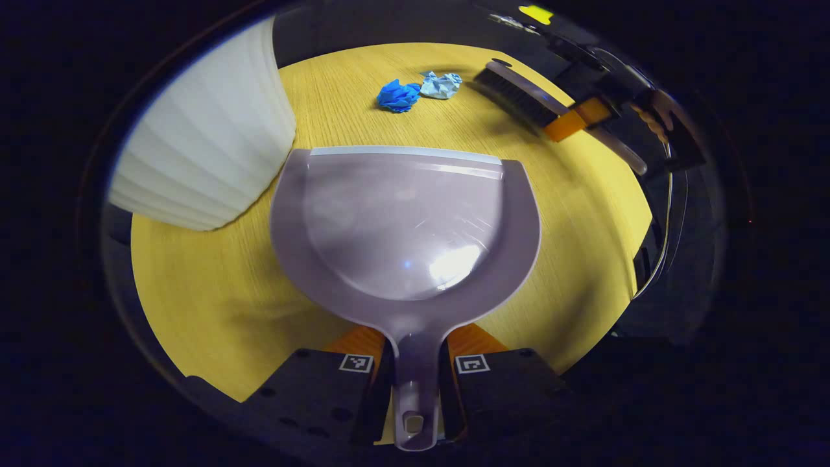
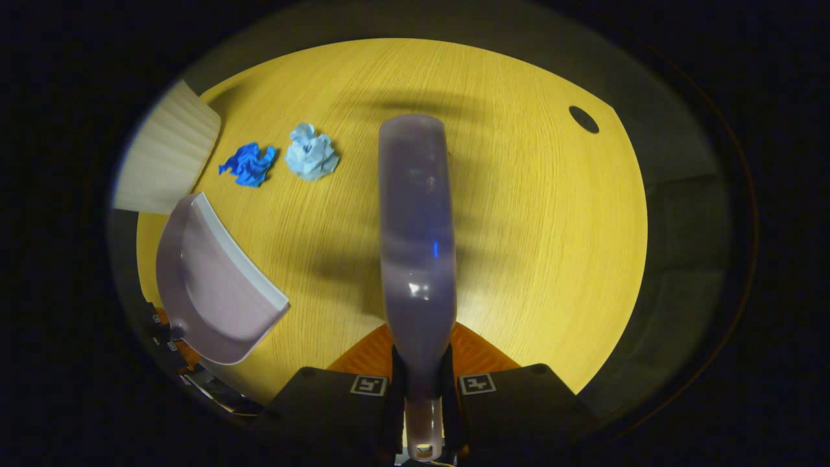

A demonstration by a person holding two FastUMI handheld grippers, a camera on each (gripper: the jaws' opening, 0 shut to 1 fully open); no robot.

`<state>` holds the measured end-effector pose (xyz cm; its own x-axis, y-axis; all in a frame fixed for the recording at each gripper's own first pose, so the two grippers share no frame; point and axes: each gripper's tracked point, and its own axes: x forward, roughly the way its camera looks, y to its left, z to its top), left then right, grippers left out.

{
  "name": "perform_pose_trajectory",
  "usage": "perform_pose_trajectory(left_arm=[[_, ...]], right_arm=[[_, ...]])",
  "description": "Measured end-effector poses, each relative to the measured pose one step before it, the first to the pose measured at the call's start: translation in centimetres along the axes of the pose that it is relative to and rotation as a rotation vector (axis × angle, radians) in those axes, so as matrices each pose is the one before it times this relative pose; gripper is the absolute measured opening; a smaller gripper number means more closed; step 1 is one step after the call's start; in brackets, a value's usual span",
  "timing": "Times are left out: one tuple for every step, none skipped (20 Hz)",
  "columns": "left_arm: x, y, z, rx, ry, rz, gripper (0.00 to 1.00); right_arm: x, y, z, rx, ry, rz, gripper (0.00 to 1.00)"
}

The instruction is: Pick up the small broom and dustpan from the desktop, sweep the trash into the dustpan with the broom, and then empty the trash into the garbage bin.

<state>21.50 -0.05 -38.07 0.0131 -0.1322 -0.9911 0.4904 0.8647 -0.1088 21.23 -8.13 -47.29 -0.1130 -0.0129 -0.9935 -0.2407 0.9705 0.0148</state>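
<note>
My left gripper (image 1: 415, 353) is shut on the handle of the grey dustpan (image 1: 405, 224), whose pan lies over the yellow desktop (image 1: 194, 279) with its lip facing two paper balls. The dark blue ball (image 1: 397, 96) and the light blue ball (image 1: 441, 85) lie just beyond the lip. In the left gripper view the broom (image 1: 519, 94) hovers at the far right, held by the other gripper (image 1: 574, 120). My right gripper (image 2: 419, 373) is shut on the broom (image 2: 416, 240) handle. In the right gripper view the dustpan (image 2: 217, 285) sits at the left, with the dark blue ball (image 2: 248, 164) and light blue ball (image 2: 312, 152) beyond it.
A white ribbed garbage bin (image 1: 207, 139) stands at the left, close to the dustpan; its side (image 2: 168, 152) also appears in the right gripper view. A dark cable hole (image 2: 583, 119) sits in the desktop (image 2: 532, 246) at the far right.
</note>
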Motion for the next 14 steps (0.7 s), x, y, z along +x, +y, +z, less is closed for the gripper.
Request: perform_pose_trajectory(left_arm=[[-0.153, 0.708, 0.442, 0.03047, 0.01403, 0.00213, 0.31], [-0.16, 0.593, 0.362, 0.02916, 0.01109, -0.00313, 0.3], [-0.322, 0.514, 0.141, 0.02951, 0.01607, -0.00614, 0.3], [-0.172, 0.611, 0.25, 0.03221, 0.01223, -0.00064, 0.3], [0.122, 0.704, 0.296, 0.02762, 0.01644, 0.00007, 0.3], [0.207, 0.448, 0.301, 0.02528, 0.01033, -0.00652, 0.3], [-0.196, 0.27, 0.132, 0.01722, 0.01952, -0.01244, 0.3], [0.002, 0.224, 0.496, 0.02638, -0.0003, -0.00801, 0.3], [0.104, 0.571, 0.372, 0.02573, 0.00418, 0.00684, 0.3], [-0.134, 0.328, 0.427, 0.02499, 0.00605, 0.00566, 0.31], [-0.044, 0.371, 0.354, 0.02446, 0.00038, 0.00908, 0.3], [-0.033, 0.285, 0.335, 0.02282, -0.00103, 0.0092, 0.3], [-0.096, -0.057, 0.439, 0.01927, -0.0079, 0.0104, 0.3], [-0.022, -0.136, 0.062, 0.01427, -0.01075, 0.00263, 0.3]], right_arm=[[0.138, -0.111, 1.666, -0.03134, -0.00436, -0.00579, 0.26], [0.215, -0.201, 1.76, -0.02974, -0.00843, -0.00709, 0.26], [0.14, -0.092, 1.225, -0.03456, 0.00211, -0.00925, 0.26], [0.064, -0.055, 1.204, -0.04317, -0.00159, -0.01057, 0.25], [0.111, 0.032, 0.82, -0.03573, 0.00422, -0.00201, 0.26], [0.241, 0.334, 0.714, -0.0395, 0.00568, 0.00037, 0.25], [0.097, 0.67, 0.822, -0.03387, 0.00833, 0.0092, 0.25], [0.129, 0.883, 0.32, -0.02657, 0.00455, 0.02142, 0.25], [0.182, 0.911, 0.207, -0.02463, 0.00208, 0.01117, 0.25], [0.138, 0.955, 0.172, -0.03606, -0.0012, 0.00809, 0.25], [-0.092, 1.112, 0.049, -0.04741, -0.0008, 0.01578, 0.25], [-0.023, 1.167, -0.277, -0.05567, 0.00445, 0.01808, 0.25], [-0.287, 0.895, -0.446, -0.0533, 0.01106, 0.02835, 0.25], [-0.541, 0.754, -0.265, -0.03546, 0.01498, 0.02782, 0.26]])
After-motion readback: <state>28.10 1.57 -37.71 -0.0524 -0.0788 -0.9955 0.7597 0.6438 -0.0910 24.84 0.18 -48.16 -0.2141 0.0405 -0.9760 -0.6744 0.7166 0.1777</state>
